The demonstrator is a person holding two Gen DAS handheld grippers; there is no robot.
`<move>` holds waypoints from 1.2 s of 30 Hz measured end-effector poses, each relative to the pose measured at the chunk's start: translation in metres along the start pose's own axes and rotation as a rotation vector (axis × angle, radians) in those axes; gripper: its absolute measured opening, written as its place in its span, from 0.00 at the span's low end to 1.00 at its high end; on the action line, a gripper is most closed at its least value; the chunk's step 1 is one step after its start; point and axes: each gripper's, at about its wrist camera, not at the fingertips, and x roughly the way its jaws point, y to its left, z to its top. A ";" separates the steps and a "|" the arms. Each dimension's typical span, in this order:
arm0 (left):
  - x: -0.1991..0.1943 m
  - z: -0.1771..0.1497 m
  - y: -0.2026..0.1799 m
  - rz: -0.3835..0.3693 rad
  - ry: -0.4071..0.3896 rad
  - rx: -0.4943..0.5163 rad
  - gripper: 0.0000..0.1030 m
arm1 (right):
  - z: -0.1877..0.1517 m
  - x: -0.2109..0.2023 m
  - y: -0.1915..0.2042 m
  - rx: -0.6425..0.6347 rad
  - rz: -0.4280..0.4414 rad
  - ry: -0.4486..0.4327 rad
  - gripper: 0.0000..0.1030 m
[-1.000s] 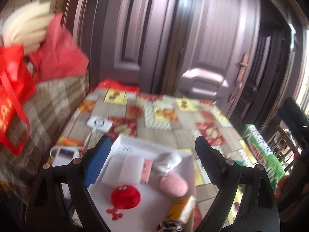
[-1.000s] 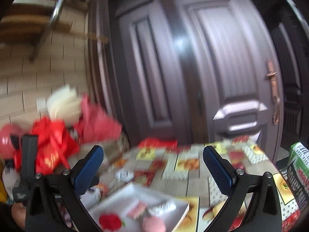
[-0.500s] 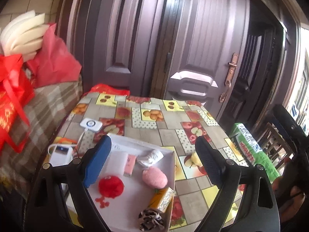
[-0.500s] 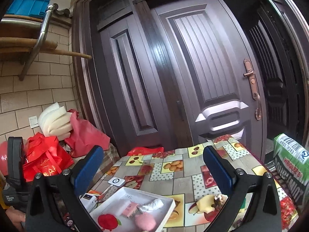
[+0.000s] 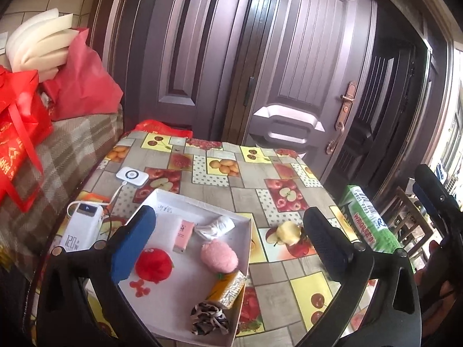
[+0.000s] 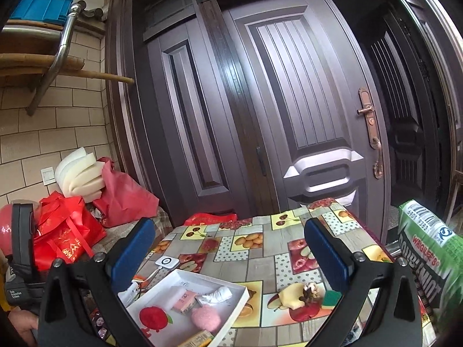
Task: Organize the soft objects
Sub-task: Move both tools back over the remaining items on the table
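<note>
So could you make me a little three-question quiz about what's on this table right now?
1. True or false: the pink puff lies inside the white tray.
2. What lies on the tablecloth just right of the tray: A) apple core, B) spoon, C) cup?
3. Fill in: neither the left gripper nor the right gripper holds anything; both are ____.

Key: 1 true; 2 A, the apple core; 3 open.

Fruit-print patchwork tablecloth (image 5: 249, 179) in grey, yellow and red; white cardboard tray (image 5: 173, 202) with a red plush ball (image 5: 153, 264), fuzzy pink pouf (image 5: 220, 256), zebra-striped scrunchie (image 5: 209, 318).
</note>
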 end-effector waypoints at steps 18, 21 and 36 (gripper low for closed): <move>0.025 -0.004 -0.077 -0.084 0.037 0.003 1.00 | 0.024 -0.050 -0.075 0.019 -0.162 -0.027 1.00; 0.037 -0.004 -0.090 -0.095 0.050 0.008 1.00 | 0.028 -0.059 -0.098 0.044 -0.215 -0.033 1.00; 0.174 -0.031 -0.125 -0.139 0.337 0.332 1.00 | -0.076 0.045 -0.183 0.043 -0.185 0.570 1.00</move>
